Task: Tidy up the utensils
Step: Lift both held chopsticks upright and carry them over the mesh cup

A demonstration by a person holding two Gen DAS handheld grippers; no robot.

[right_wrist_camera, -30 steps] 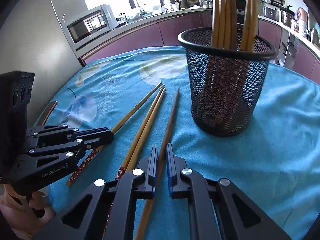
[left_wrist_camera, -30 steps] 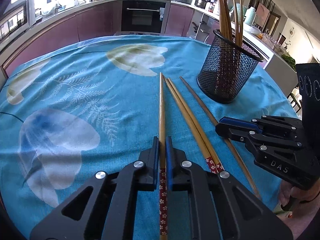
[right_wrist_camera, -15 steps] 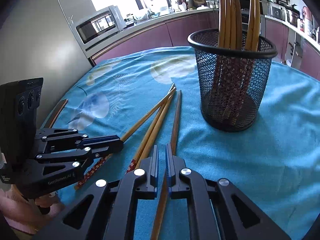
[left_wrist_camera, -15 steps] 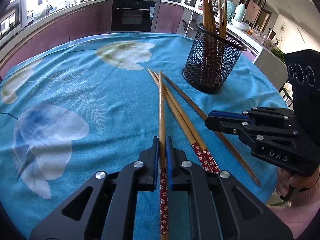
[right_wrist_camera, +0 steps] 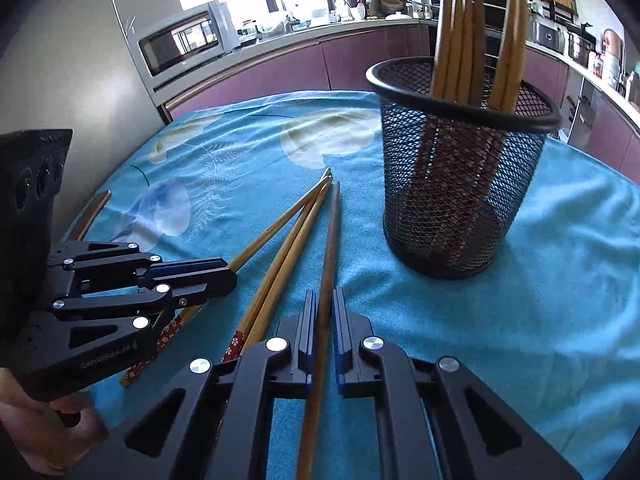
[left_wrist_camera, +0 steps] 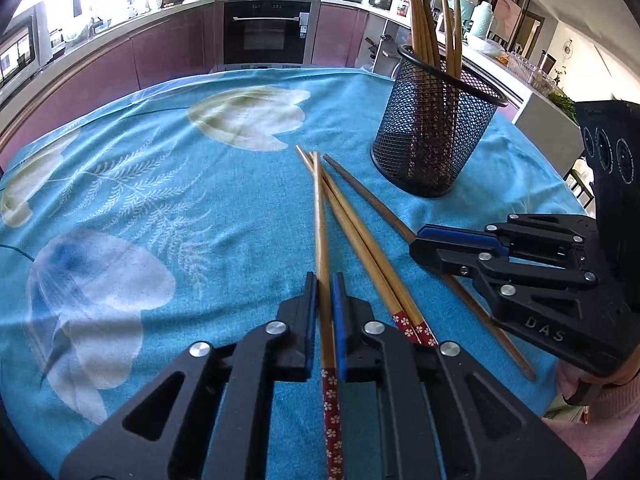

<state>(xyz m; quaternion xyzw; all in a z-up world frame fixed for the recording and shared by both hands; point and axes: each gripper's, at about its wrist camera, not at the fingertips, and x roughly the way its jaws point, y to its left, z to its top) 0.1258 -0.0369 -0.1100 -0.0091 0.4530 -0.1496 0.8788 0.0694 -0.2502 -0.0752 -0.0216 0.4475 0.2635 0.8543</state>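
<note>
From the left wrist we see our left gripper (left_wrist_camera: 324, 292) clamped on a pale chopstick (left_wrist_camera: 320, 216) with a red flowered end, its tip crossing a matching pair (left_wrist_camera: 360, 240) lying on the blue surface (left_wrist_camera: 160, 200). The right gripper (left_wrist_camera: 420, 242) reads "DAS".

From the right wrist, our right gripper (right_wrist_camera: 325, 308) is closed on a plain brown chopstick (right_wrist_camera: 331, 232), beside the mesh cup (right_wrist_camera: 460, 208) holding more. The left gripper's (right_wrist_camera: 228, 276) label is unclear.

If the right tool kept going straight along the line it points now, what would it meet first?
Most likely the blue tablecloth, just left of the mesh holder. The right tool, shut on the dark chopstick, angles down at the table; depth is uncertain.
</note>
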